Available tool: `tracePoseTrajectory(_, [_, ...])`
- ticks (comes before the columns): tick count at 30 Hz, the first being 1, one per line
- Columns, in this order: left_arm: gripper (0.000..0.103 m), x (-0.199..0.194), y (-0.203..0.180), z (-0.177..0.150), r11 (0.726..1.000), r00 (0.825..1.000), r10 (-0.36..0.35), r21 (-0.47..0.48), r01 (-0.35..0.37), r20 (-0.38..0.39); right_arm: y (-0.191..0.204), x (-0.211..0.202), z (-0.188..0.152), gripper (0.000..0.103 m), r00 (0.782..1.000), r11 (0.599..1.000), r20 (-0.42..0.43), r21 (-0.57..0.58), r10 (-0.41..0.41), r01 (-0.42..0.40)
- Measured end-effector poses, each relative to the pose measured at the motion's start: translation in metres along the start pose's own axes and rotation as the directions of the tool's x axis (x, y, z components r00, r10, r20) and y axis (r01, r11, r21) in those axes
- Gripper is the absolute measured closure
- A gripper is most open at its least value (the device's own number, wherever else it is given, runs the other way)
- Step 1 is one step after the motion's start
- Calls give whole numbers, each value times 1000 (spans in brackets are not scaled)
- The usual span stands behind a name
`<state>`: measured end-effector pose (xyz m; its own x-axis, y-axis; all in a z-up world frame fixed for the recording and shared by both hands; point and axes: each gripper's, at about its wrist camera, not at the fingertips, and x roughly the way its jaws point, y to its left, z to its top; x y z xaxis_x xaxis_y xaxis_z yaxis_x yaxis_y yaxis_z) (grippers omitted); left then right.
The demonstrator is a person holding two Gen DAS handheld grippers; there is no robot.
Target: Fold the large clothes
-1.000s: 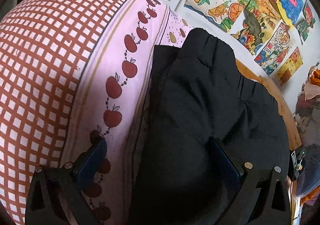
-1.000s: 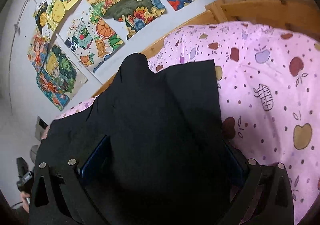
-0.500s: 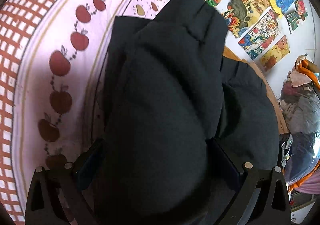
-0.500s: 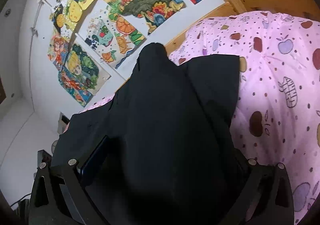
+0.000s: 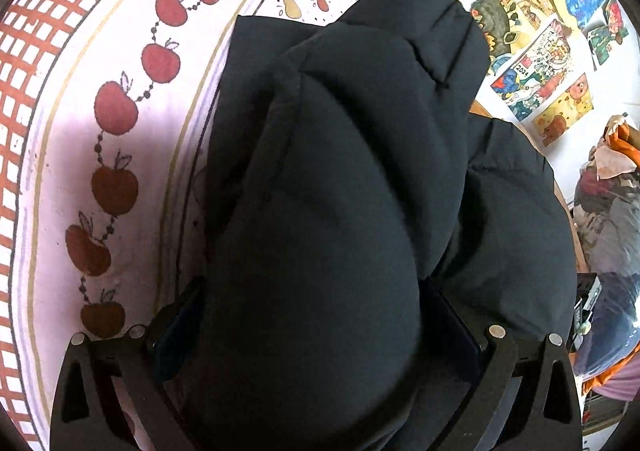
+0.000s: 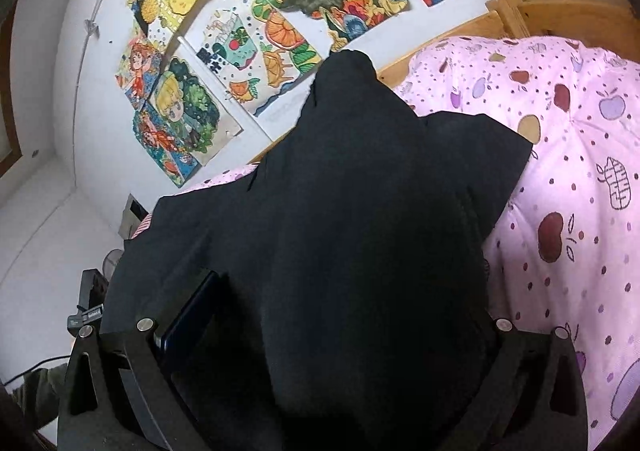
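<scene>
The black coat [image 5: 340,179] is gripped between the jaws of both the left gripper [image 5: 316,323] and the right gripper [image 6: 328,335], lifted toward twelve o'clock above the bedspread [image 6: 580,179]. Both edges should be kept level and laid down evenly.

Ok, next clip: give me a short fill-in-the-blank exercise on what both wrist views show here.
1. The bunched garment between the left hand-held gripper fingers is coloured ____.
2. The pink bedding under it is printed with ____.
3. The wall behind the bed is covered with colourful ____.

Missing words: black; apples; drawings
</scene>
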<state>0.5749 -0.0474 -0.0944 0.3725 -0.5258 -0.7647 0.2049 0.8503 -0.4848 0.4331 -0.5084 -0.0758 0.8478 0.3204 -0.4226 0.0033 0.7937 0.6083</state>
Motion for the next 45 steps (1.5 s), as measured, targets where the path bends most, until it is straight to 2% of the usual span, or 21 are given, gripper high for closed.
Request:
tracePoseTrajectory(6, [2,-2,-1,-6,1000,1000,17,3,-17,15,-4,12,-1,1,998,999,-35,9,-44,44])
tracePoseTrajectory(8, [15,-5,-6,-7,1000,999,24,10,-24,22,-4,16,0,1,997,998,-50,12,-62,63])
tracePoseTrajectory(11, [27,-10,-18,-8,997,997,70,31,-71,34,0,19,1,4,993,995,-71,2,-96,97])
tracePoseTrajectory(13, [34,-12,-24,-7,995,995,95,37,-96,35,8,16,4,14,988,991,-82,-3,-131,131])
tracePoseTrajectory(15, [43,-17,-26,-7,994,994,103,28,-104,40,14,11,6,32,985,990,-92,-2,-144,144])
tracePoseTrajectory(17, [54,-24,-25,-7,994,994,103,13,-104,46,18,5,6,45,984,989,-97,7,-147,149])
tracePoseTrajectory(18, [56,-28,-27,-6,994,993,107,9,-107,47,20,3,6,52,984,988,-101,8,-150,151])
tracePoseTrajectory(20, [64,-34,-31,-8,992,991,126,10,-126,45,30,-2,4,61,979,985,-108,-11,-172,171])
tracePoseTrajectory(23, [70,-42,-42,-10,984,984,177,27,-178,36,50,-13,3,72,969,974,-106,-62,-225,219])
tracePoseTrajectory(26, [75,-55,-49,-9,982,982,186,5,-186,26,63,-27,8,80,965,971,-106,-53,-238,234])
tracePoseTrajectory(30, [78,-79,-53,-8,987,987,161,-28,-160,6,75,-56,19,85,976,979,-89,25,-198,201])
tracePoseTrajectory(37, [79,-137,-68,-22,987,987,163,6,-163,-9,95,-95,18,87,977,979,-93,60,-191,197])
tracePoseTrajectory(41, [80,-171,-65,-40,987,987,161,-4,-161,-16,111,-116,12,88,978,982,-105,32,-182,186])
tracePoseTrajectory(45, [80,-190,-56,-61,986,986,164,-24,-165,-38,129,-134,5,88,976,985,-139,12,-170,173])
